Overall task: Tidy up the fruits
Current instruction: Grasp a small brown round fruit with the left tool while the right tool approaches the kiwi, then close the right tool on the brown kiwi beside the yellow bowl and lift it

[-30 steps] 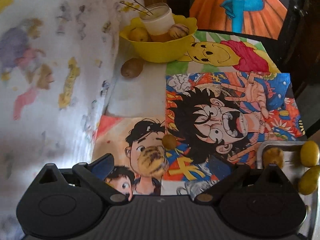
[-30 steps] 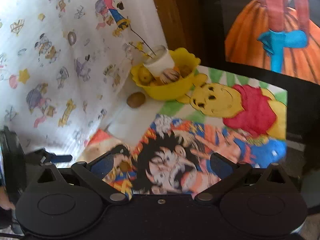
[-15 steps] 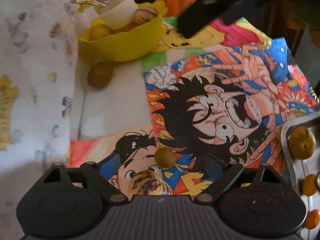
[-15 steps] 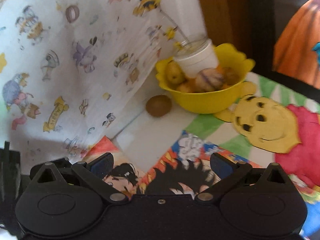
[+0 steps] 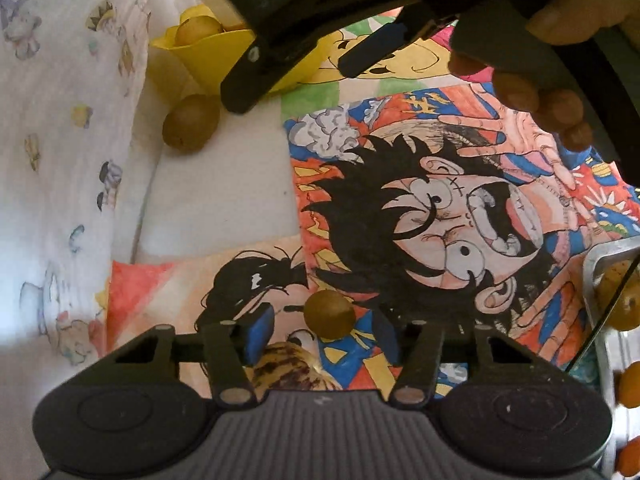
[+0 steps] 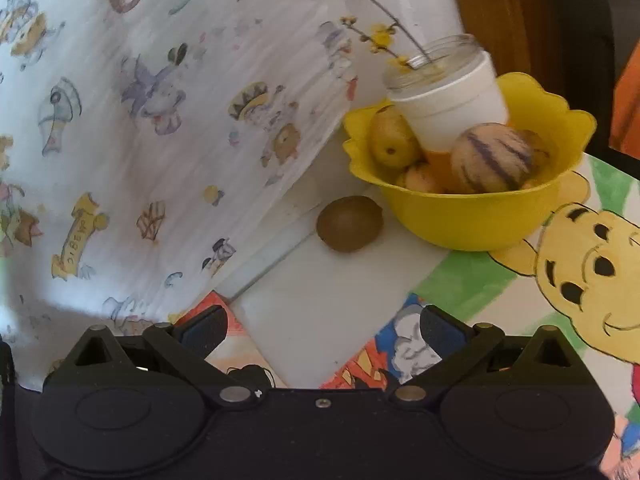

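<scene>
Right gripper (image 6: pixel 320 334) moved closer to kiwi (image 6: pixel 349 223) | both fingers wide, empty | left gripper (image 5: pixel 322 334) | cloth reads "MAGIC" (image 6: pixel 76 238)

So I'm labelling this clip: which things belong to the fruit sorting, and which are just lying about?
Job:
- yellow bowl
- kiwi beside the bowl
- small brown fruit between left gripper's fingers
- metal tray

Lying about:
- cartoon drawings
- printed cloth
- white cup

Soft daylight, slight blur, fisheye-warped dark edges
</scene>
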Tool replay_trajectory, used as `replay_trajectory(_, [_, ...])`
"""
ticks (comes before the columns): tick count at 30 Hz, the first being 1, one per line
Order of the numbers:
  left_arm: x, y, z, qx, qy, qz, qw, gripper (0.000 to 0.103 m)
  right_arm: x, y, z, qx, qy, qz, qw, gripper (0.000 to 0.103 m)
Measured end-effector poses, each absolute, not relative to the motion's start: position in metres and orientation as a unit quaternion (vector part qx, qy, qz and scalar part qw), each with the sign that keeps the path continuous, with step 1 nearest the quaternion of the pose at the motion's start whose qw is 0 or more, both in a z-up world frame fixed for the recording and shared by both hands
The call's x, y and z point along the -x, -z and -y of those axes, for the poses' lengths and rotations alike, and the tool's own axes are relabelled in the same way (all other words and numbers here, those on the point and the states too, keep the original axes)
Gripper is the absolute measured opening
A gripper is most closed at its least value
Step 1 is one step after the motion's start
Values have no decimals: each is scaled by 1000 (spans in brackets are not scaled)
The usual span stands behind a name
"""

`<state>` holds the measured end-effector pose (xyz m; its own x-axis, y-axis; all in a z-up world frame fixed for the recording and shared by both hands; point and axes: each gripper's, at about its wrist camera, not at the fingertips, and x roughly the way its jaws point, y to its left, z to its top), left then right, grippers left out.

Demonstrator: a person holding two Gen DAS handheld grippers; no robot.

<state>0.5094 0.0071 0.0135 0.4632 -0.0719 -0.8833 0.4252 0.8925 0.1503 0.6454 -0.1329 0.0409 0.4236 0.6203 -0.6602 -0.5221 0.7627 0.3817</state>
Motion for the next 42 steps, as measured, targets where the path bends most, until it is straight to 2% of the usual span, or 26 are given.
replay_trajectory(5, [-510, -11, -8, -187, 140, -489, 840, 42, -650, -36, 119, -50, -355, -404, 841, 102])
replay_trajectory(7, [-510, -10, -7, -199, 130, -483, 843, 31, -654, -34, 115, -49, -357, -402, 842, 102])
replay_trajectory(23, [-539, -8, -28, -162, 90, -469, 864, 30, -682, -12, 85, -53, -353, -394, 847, 102])
replay_trajectory(42, [-546, -10, -54, -104, 33, -466, 878, 30, -713, 18, 28, -37, -270, -382, 883, 89])
